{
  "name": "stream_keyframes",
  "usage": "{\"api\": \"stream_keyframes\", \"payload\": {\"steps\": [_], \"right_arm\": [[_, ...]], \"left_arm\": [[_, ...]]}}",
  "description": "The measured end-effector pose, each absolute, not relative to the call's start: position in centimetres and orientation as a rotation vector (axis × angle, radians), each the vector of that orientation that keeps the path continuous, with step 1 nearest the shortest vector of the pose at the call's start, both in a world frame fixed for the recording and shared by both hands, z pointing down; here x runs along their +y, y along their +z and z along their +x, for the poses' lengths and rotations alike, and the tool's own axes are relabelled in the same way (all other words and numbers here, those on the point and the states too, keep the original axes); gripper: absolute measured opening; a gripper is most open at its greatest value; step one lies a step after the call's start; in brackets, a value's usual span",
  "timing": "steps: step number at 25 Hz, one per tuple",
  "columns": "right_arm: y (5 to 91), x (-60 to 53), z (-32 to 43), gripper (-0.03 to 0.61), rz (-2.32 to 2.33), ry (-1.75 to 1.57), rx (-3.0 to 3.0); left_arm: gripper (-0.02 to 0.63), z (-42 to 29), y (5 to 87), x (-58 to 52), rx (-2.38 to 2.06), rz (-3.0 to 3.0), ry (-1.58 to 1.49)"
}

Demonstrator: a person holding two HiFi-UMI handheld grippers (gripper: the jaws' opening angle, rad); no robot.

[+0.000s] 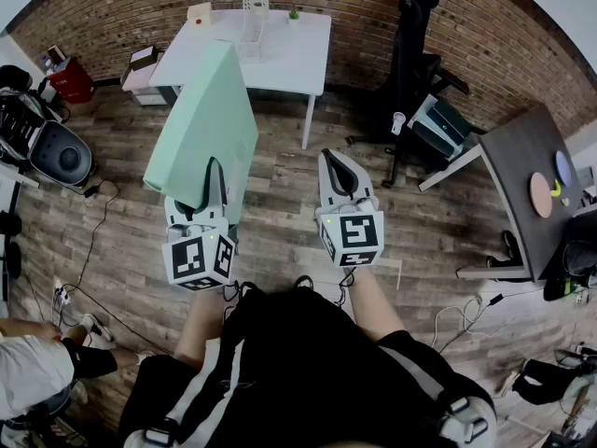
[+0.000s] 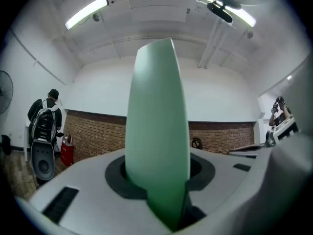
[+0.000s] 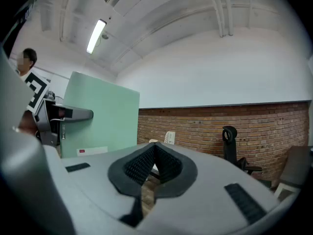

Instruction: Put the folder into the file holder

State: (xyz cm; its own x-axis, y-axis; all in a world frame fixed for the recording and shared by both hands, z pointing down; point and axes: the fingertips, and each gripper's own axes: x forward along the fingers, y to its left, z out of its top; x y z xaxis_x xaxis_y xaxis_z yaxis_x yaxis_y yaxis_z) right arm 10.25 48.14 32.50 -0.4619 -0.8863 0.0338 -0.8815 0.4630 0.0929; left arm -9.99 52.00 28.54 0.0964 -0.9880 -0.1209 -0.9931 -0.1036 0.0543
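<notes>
Head view: the white bench (image 1: 289, 59) stands at 12 o'clock. The green folder (image 1: 201, 129), at 11 o'clock, rides upright and well short of it, pinched at its lower edge by the left claw (image 1: 214, 192), probably ready to slot into the file holder (image 1: 254, 12) on the bench. The right claw (image 1: 337, 170) is pressed together, empty.

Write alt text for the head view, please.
The left hand-held gripper holds a large mint-green folder above a wooden floor; the right hand-held gripper, beside it, is shut and empty. Ahead stands a white table carrying a white wire file holder.
</notes>
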Motion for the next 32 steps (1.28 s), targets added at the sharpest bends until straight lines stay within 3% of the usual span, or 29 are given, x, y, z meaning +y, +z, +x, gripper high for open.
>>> {"api": "stream_keyframes", "payload": {"steps": [16, 32], "right_arm": [[38.9, 44.3, 12.2, 0.008, 1.412, 0.044, -2.646], [37.4, 27.1, 8.5, 0.008, 1.446, 0.048, -2.587]], "left_arm": [[0.158, -8.1, 32.9, 48.9, 2.197, -2.274, 0.134], [0.158, -11.8, 31.7, 29.6, 2.135, -2.361, 0.21]]}}
